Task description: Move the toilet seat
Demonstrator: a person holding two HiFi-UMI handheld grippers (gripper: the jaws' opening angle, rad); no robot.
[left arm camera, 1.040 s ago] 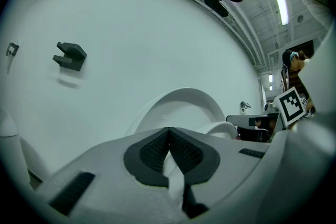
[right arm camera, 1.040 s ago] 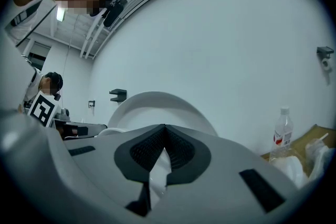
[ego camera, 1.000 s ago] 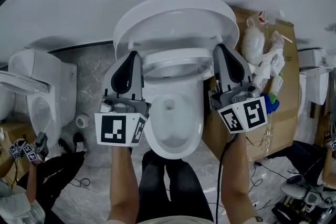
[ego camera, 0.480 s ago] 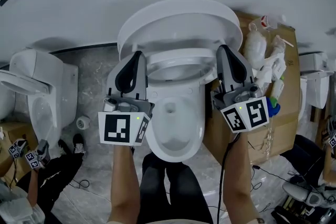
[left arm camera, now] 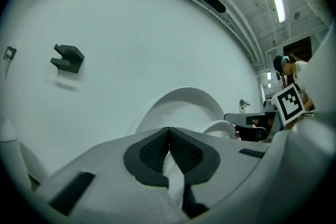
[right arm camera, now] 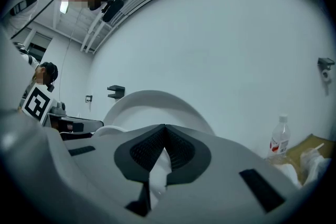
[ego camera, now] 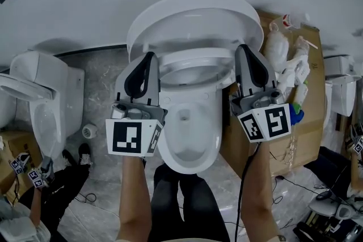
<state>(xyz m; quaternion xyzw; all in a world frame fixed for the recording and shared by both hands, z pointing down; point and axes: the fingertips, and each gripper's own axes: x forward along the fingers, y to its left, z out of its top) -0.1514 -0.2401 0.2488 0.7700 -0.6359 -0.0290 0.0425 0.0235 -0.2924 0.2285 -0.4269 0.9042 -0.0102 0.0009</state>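
A white toilet stands against the wall with its lid (ego camera: 193, 17) tilted up and its seat ring (ego camera: 194, 81) lying over the bowl (ego camera: 187, 133). My left gripper (ego camera: 148, 58) is shut, and its tip sits at the seat's left edge near the hinge. My right gripper (ego camera: 245, 49) is shut as well, at the seat's right edge. Whether the tips touch the seat or go under it I cannot tell. In the left gripper view the left gripper (left arm camera: 168, 129) has its pads together, with the lid (left arm camera: 181, 102) beyond them. The right gripper (right arm camera: 165, 127) shows the same against the lid (right arm camera: 152, 99).
A second toilet (ego camera: 39, 93) stands at the left, with a tape roll (ego camera: 88, 131) on the floor beside it. A cardboard box (ego camera: 295, 122) with bags and a bottle (right arm camera: 280, 139) presses against the toilet's right side. Another person (ego camera: 51, 184) crouches at the lower left.
Both grippers stay shut at the sides of the seat. Only the head view has shifted slightly, and the person at the lower left has moved a little.
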